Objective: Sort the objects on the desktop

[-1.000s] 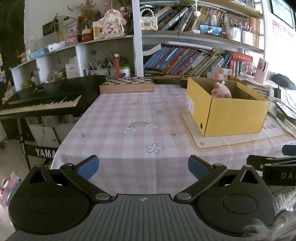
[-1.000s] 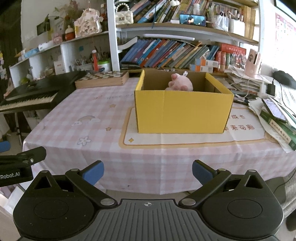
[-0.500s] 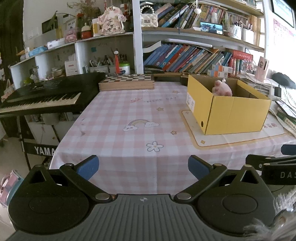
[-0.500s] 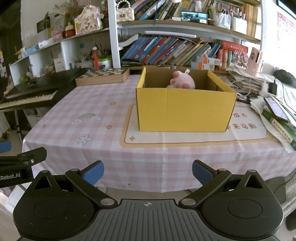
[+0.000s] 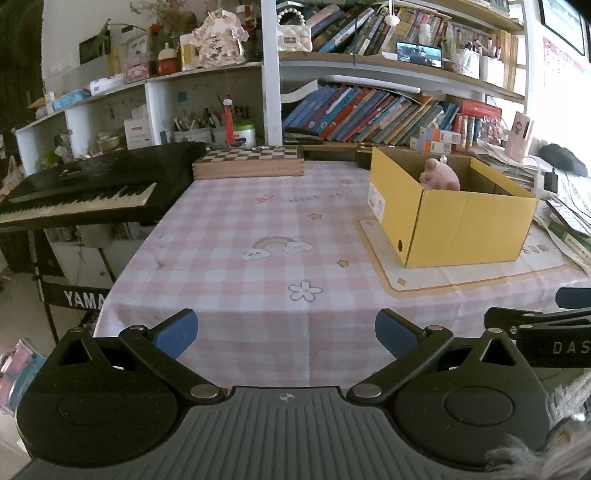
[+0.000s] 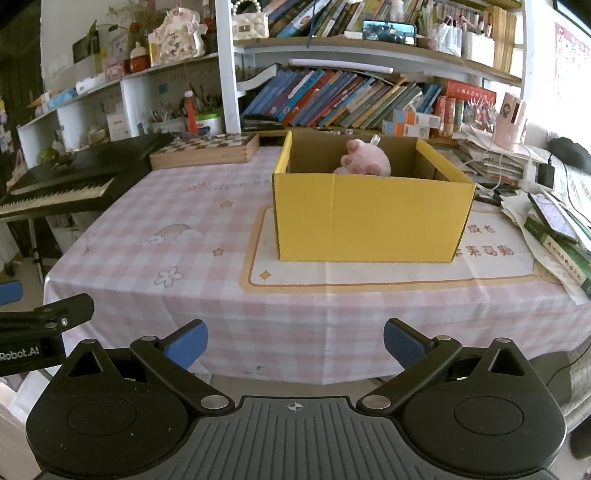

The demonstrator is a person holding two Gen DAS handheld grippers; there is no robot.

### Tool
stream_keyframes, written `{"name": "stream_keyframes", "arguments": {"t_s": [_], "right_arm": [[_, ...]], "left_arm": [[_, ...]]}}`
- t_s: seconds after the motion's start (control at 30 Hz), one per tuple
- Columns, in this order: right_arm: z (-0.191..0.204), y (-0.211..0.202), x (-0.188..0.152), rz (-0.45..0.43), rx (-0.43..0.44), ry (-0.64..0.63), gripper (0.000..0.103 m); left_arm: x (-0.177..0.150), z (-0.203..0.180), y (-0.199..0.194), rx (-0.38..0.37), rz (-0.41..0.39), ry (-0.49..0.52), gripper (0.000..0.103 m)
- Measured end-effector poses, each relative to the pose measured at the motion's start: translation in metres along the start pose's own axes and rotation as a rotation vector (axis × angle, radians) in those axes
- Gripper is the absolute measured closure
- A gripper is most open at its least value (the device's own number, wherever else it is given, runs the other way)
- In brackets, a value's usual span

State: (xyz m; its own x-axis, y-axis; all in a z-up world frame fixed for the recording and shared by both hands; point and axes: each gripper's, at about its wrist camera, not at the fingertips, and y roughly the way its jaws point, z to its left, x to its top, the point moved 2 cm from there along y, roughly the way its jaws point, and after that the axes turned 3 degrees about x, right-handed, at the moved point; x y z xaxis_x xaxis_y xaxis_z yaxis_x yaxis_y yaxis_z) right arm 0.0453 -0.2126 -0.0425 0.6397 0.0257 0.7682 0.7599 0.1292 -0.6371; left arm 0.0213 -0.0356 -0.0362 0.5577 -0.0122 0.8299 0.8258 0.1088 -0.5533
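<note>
Pink plush toy (image 6: 365, 159) already inside yellow cardboard box (image 6: 369, 218) at 12 o'clock. Checked tablecloth (image 5: 236, 258) bare otherwise; sorting seemingly finished. Left gripper (image 5: 283, 334) and right gripper (image 6: 295, 341) spread wide, empty.

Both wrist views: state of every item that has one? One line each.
left gripper: open, empty, short of the table edge
right gripper: open, empty, short of the table edge
yellow box: open top, upright on the mat
pink plush toy: inside the box, paws showing
chessboard case: closed, flat at the table's far edge
keyboard: uncovered, keys showing
phone on the shelf: screen lit
</note>
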Motion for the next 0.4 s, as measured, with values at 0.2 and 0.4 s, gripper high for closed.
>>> {"name": "stream_keyframes", "arguments": {"t_s": [0.2, 0.4], "right_arm": [[0.0008, 0.0028, -0.0003, 0.011, 0.0, 0.002, 0.0], [0.0017, 0.0047, -0.0007, 0.019, -0.003, 0.004, 0.0]], "left_arm": [[-0.0012, 0.0014, 0.0032, -0.004, 0.003, -0.007, 0.0], [-0.0009, 0.0029, 0.0052, 0.003, 0.017, -0.007, 0.0]]}}
